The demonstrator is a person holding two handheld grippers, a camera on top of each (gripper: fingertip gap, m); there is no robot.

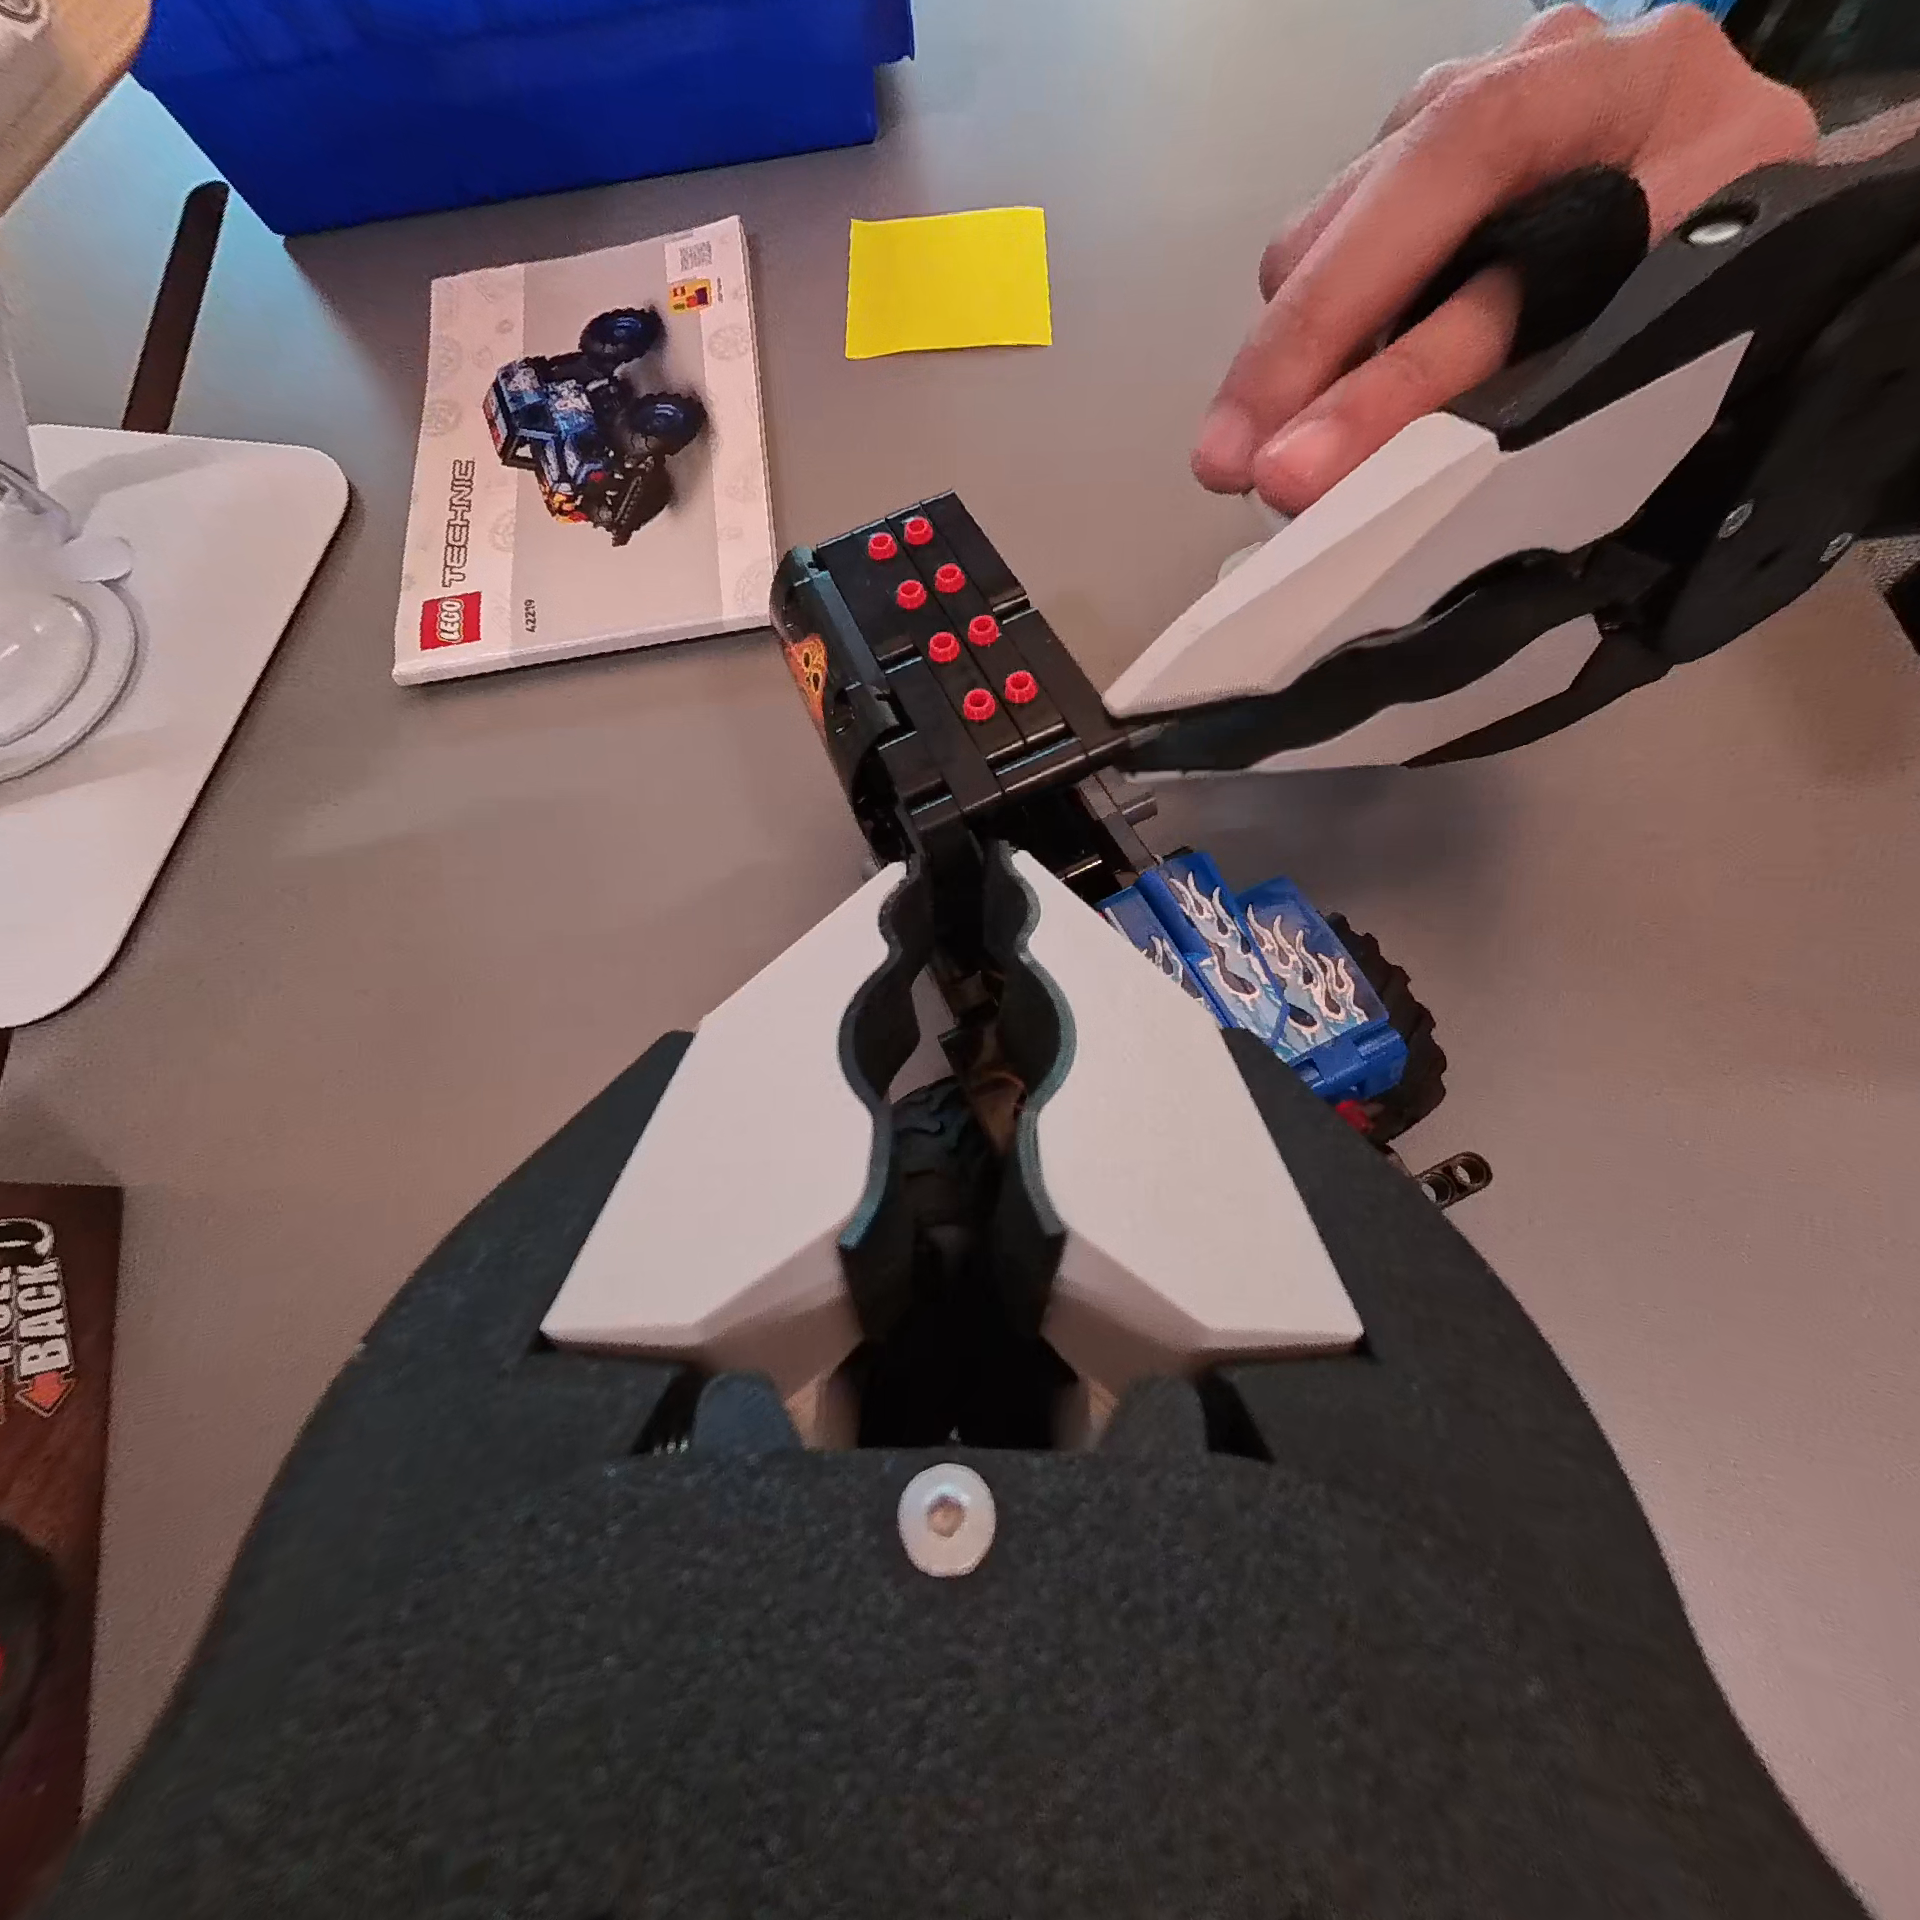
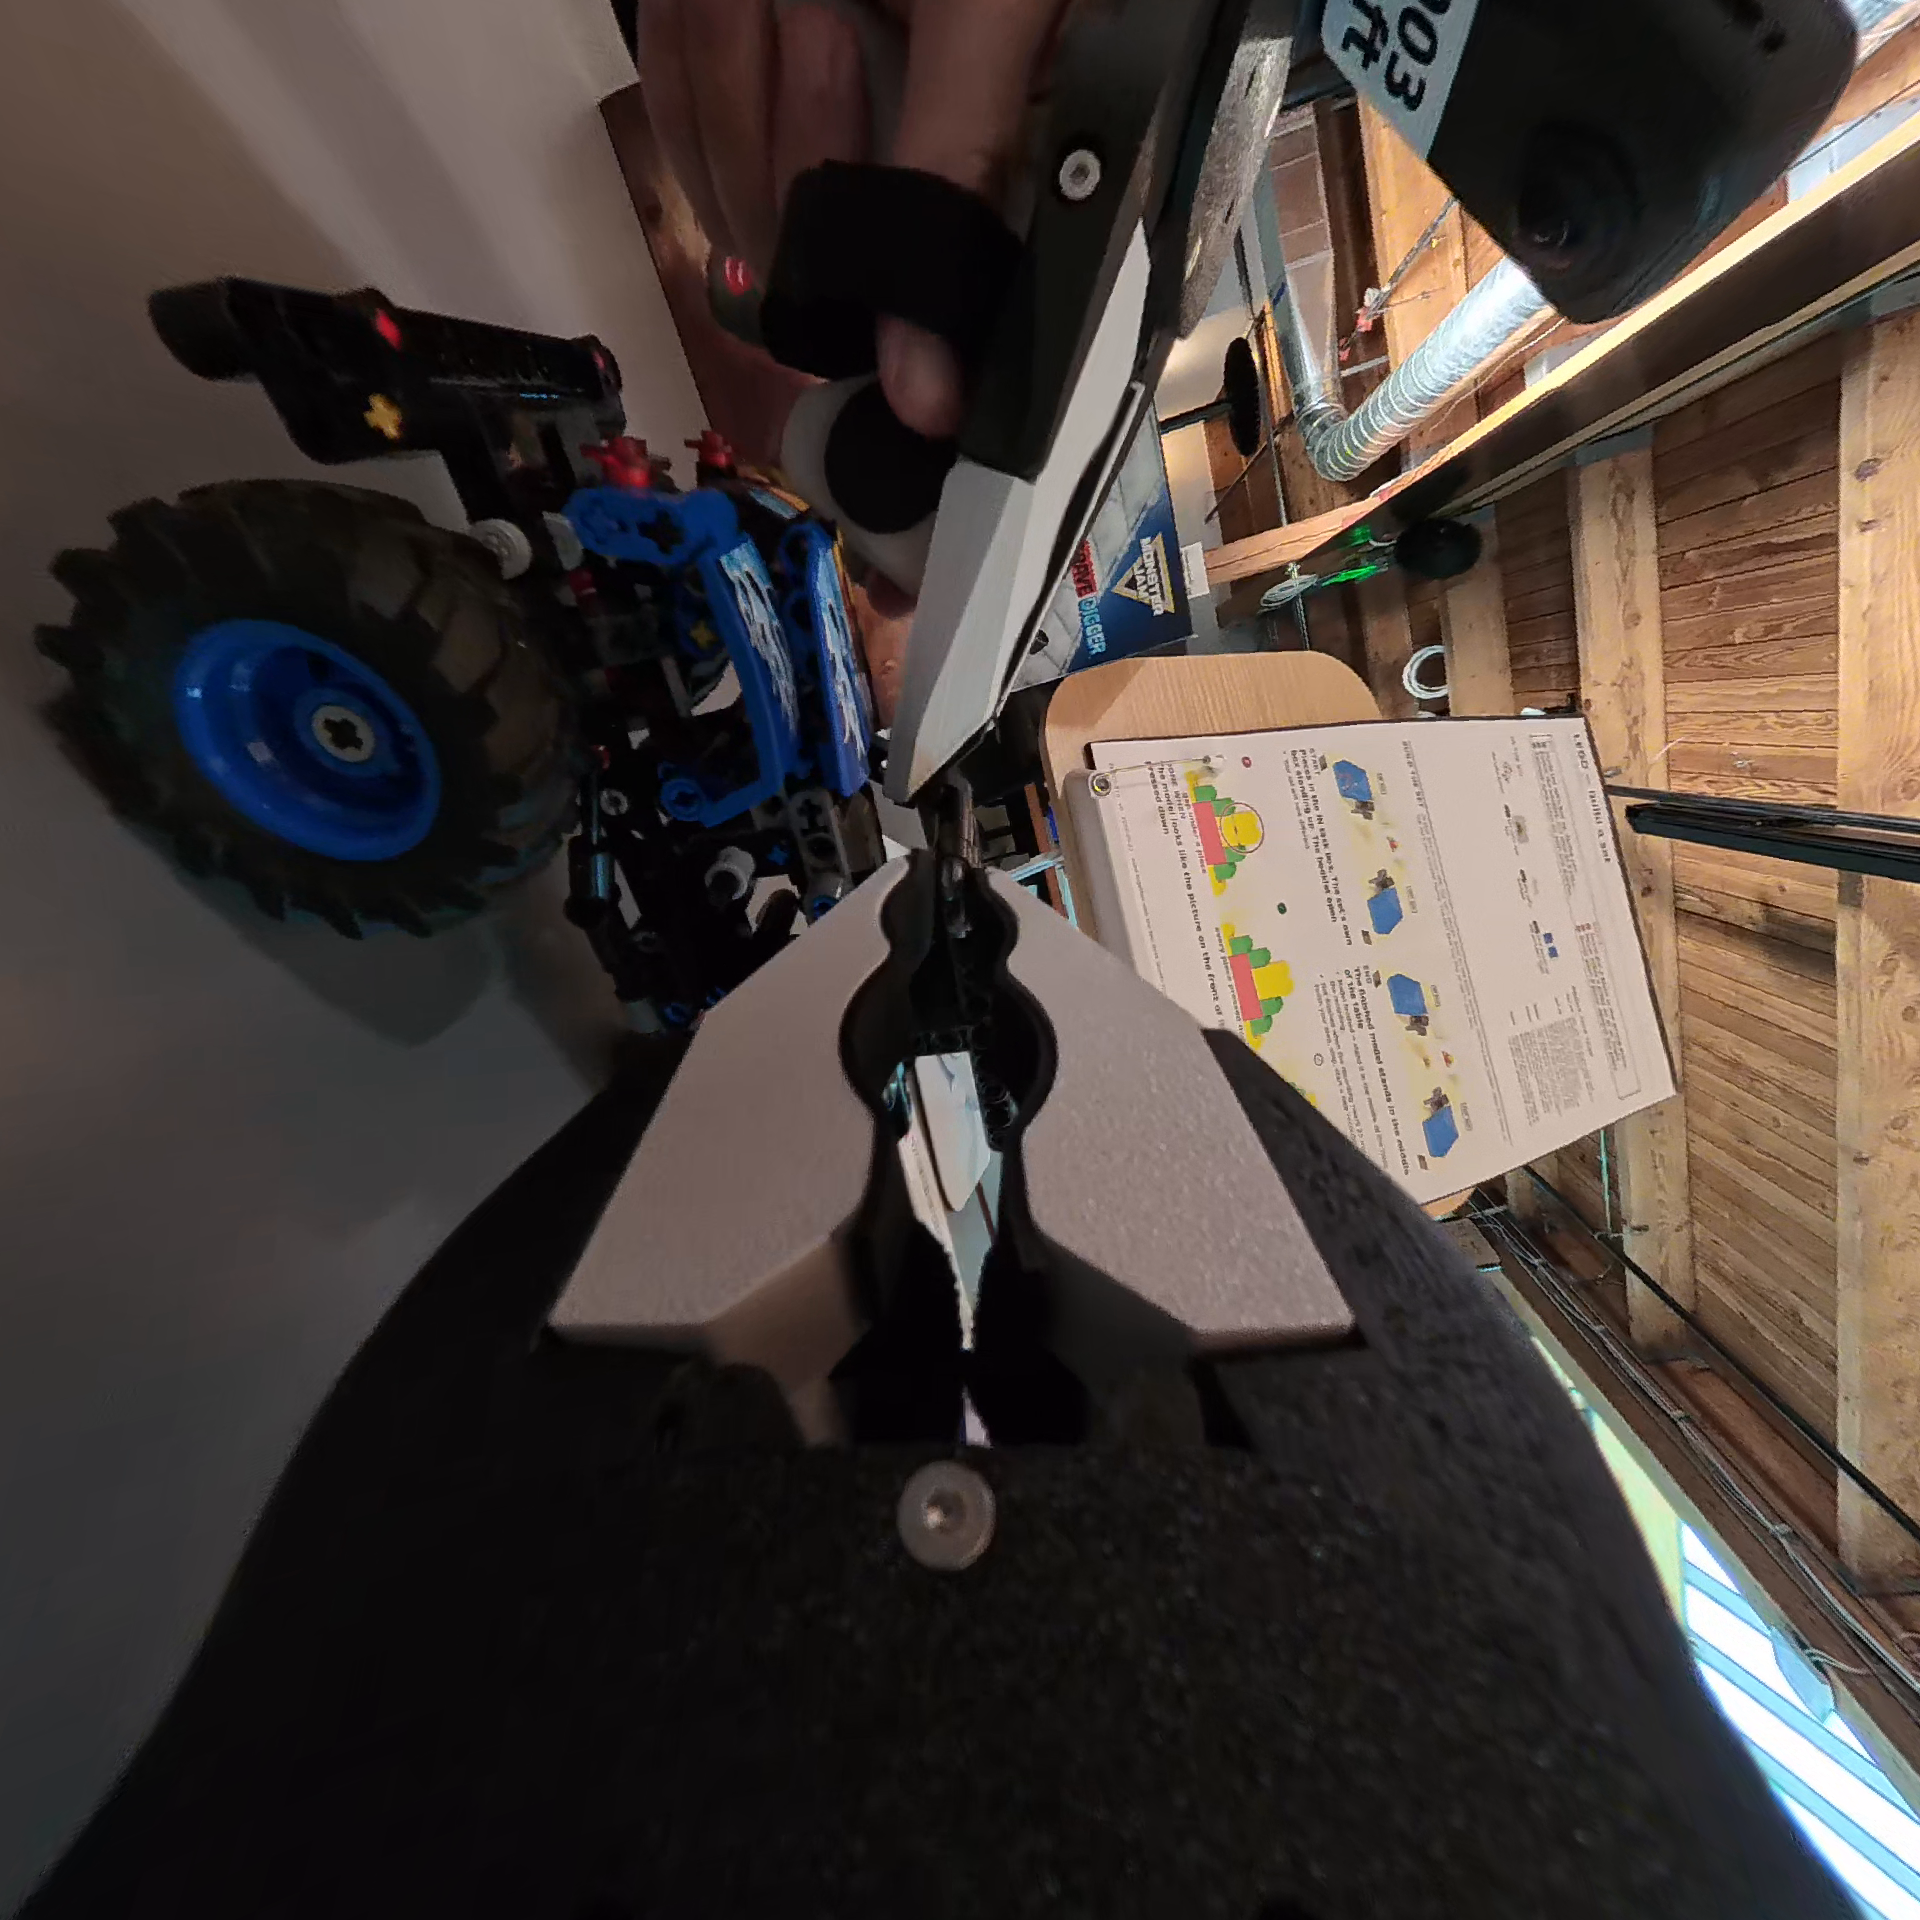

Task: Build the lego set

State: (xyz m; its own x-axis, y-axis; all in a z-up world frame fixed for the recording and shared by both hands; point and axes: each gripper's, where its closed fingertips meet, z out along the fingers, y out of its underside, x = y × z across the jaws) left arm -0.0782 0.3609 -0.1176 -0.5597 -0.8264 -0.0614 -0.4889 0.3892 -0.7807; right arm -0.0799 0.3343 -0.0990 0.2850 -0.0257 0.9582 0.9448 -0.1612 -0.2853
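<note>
The left gripper point(image 1: 961, 868) is clamping narrowly on the black frame of the toy truck point(image 1: 966, 665), which is lying on its side on the grey table point(image 1: 520, 935). From three o'clock, the right gripper point(image 1: 1127, 743) is pinching the same black section's edge. An instruction booklet point(image 1: 587, 457) is sitting at eleven o'clock, a yellow note point(image 1: 948, 281) at twelve. Opposing pulls are risking popped joints; thin grips could be slipping.

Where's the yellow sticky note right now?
In the left wrist view, the yellow sticky note lies flat on the grey table, just right of the instruction booklet.
</note>
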